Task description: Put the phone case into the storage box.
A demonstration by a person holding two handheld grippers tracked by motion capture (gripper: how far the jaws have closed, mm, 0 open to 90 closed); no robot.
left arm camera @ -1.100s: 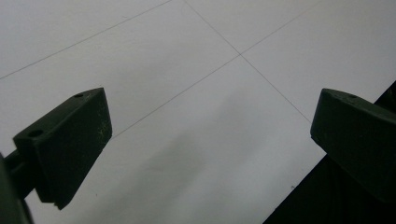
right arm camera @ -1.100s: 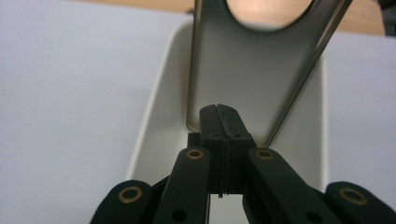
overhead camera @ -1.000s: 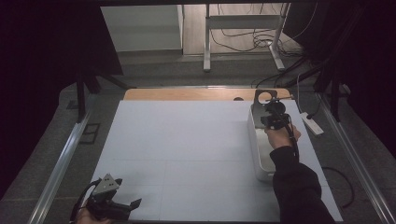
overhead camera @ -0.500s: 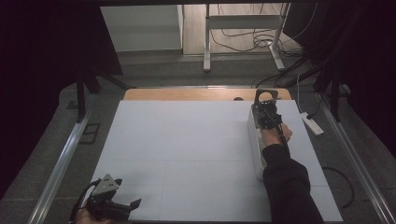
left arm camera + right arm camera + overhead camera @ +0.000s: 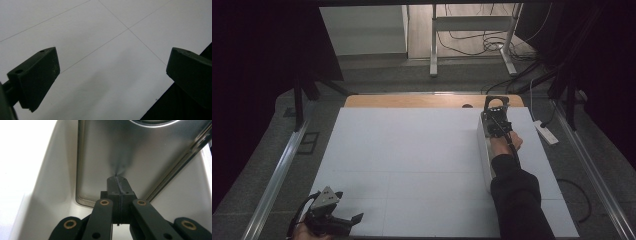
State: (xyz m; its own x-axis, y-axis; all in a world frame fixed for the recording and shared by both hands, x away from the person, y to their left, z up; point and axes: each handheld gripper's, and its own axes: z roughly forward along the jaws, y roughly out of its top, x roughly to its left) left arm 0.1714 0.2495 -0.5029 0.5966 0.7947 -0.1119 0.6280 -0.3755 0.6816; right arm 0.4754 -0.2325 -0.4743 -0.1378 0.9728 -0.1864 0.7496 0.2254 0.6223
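A long white appliance (image 5: pixel 486 160) with a brushed-metal top panel (image 5: pixel 120 150) lies along the right side of the white table (image 5: pixel 412 150). My right gripper (image 5: pixel 495 123) points down over the appliance's far end, held by a hand in a dark sleeve. Its jaws are shut with nothing between them, and the joined tip (image 5: pixel 117 179) sits right at the metal panel; I cannot tell whether it touches. My left gripper (image 5: pixel 337 222) rests low at the table's front left corner. It (image 5: pixel 112 57) is open wide over bare table surface, holding nothing.
A wooden strip (image 5: pixel 412 101) borders the table's far edge. A small white device (image 5: pixel 546 132) on a cable lies at the right edge. Metal rails (image 5: pixel 277 175) run along both sides. A stand with cables (image 5: pixel 472 45) is on the floor beyond.
The right hand has moved a little toward the far end of the appliance and sunk lower onto it. The left gripper has stayed where it was.
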